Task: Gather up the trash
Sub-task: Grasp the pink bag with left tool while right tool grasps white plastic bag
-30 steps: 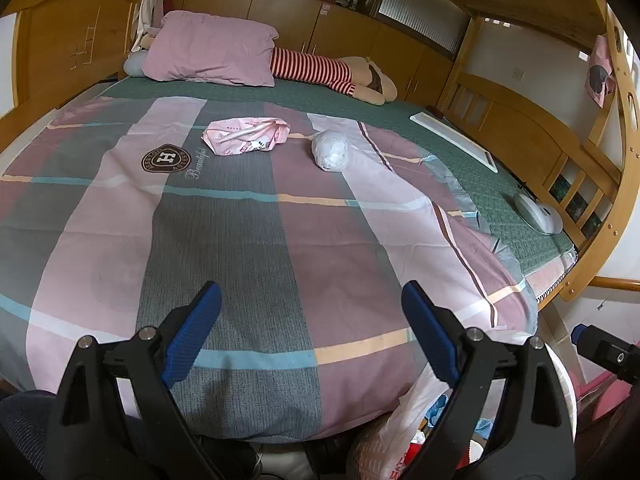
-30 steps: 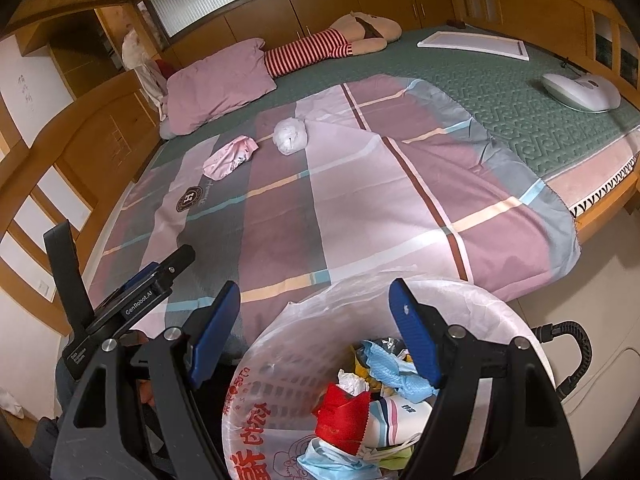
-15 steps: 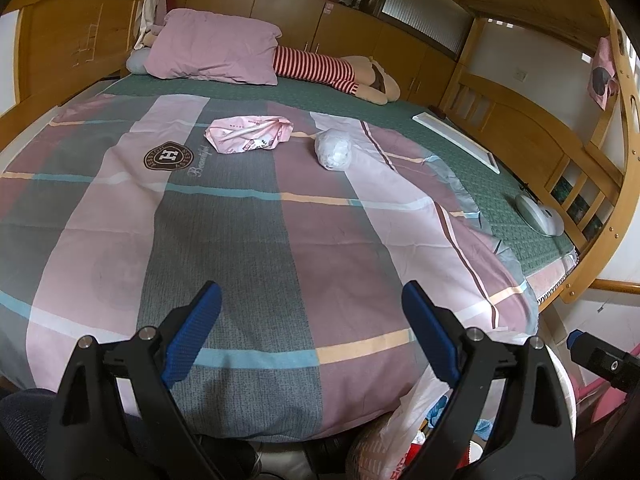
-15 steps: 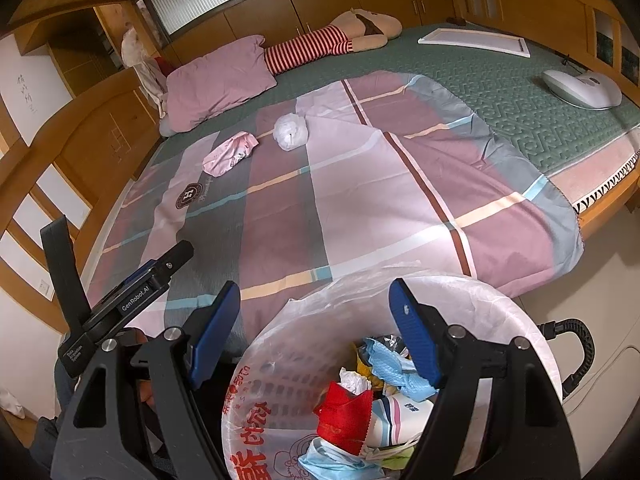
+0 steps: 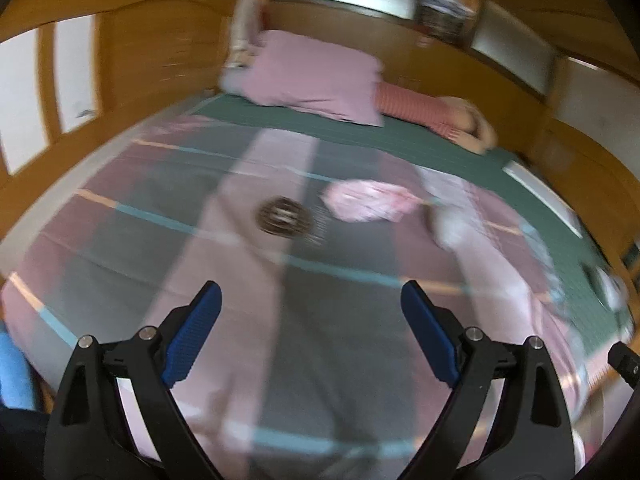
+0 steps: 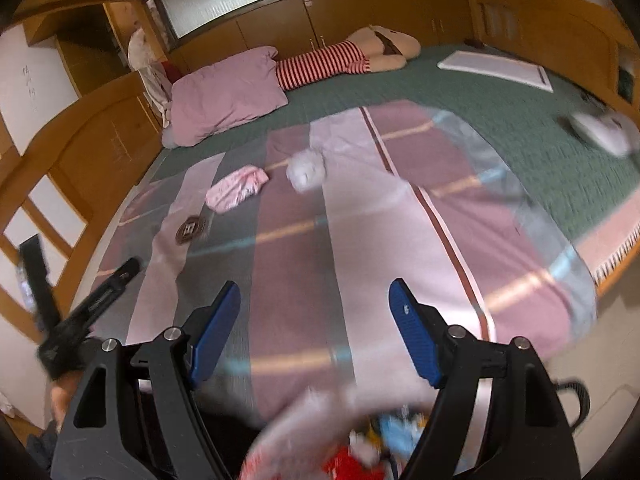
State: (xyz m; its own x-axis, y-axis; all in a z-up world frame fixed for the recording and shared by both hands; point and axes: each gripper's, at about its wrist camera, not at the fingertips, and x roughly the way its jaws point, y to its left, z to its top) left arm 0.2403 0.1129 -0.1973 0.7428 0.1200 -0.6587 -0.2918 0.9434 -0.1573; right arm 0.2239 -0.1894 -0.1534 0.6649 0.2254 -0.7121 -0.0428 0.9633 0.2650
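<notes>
Two bits of litter lie on the striped quilt in the middle of the bed, and both grippers are aimed over it with nothing in them; the left gripper has its blue fingers spread wide over bare quilt, and the right gripper has its fingers parted too, a little less widely, also around nothing. The pink wrapper sits left of centre in the right wrist view, just right of the quilt's round brown logo; the crumpled white plastic wad lies near it, to its right, the two apart and not touching. In the left wrist view the same wrapper shows right of centre, well beyond the fingertips (that view is badly smeared, so finer detail is lost).

The bin with its white liner sits at the bottom edge of the right view, below that gripper, already holding red, blue and white scraps; I would judge it stands at the foot of the bed so each piece can be dropped in close by. The open fingers suit a reach toward the litter, which is not yet touched. The pillow and striped plush toy at the head look like bedding, not trash.
</notes>
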